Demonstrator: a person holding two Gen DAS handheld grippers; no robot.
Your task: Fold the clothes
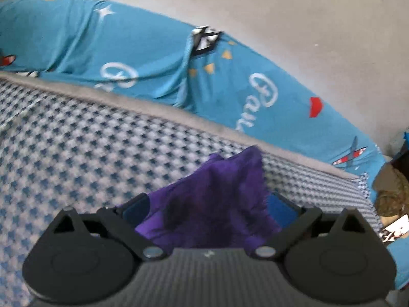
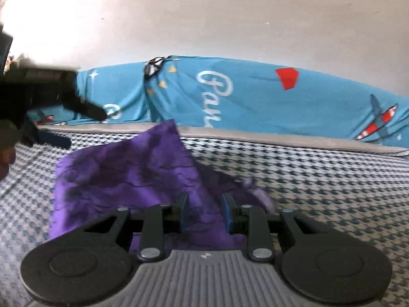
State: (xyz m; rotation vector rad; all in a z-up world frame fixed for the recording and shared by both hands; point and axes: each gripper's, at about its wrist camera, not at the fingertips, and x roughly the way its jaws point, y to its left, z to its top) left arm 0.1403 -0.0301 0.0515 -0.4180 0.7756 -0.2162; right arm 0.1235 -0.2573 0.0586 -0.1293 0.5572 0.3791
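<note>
- Two grippers in view, both at one purple cloth (image 2: 122,176) lying on a blue-white houndstooth bed cover (image 2: 319,186).
- Left gripper (image 1: 207,204): jaws spread wide, cloth bunched up between the blue pads (image 1: 281,206) and rising to a peak; pads not pressing it, so not clamped.
- Right gripper (image 2: 204,211): jaws parted with a gap, blue pads (image 2: 227,212) either side of a cloth edge, not pinching; cloth passes under and between the fingers.
- Cloth in right view: one corner lifted to a point at the far side, the rest spread flat to the left; crumpled pale bit (image 2: 258,192) just right of the fingers.
- Far side: grey bed edge (image 2: 281,140), then a turquoise sheet (image 2: 255,97) with white script, red shapes and planes, against a pale wall (image 2: 204,20).
- Left gripper body shows dark and blurred at far left of right view.
</note>
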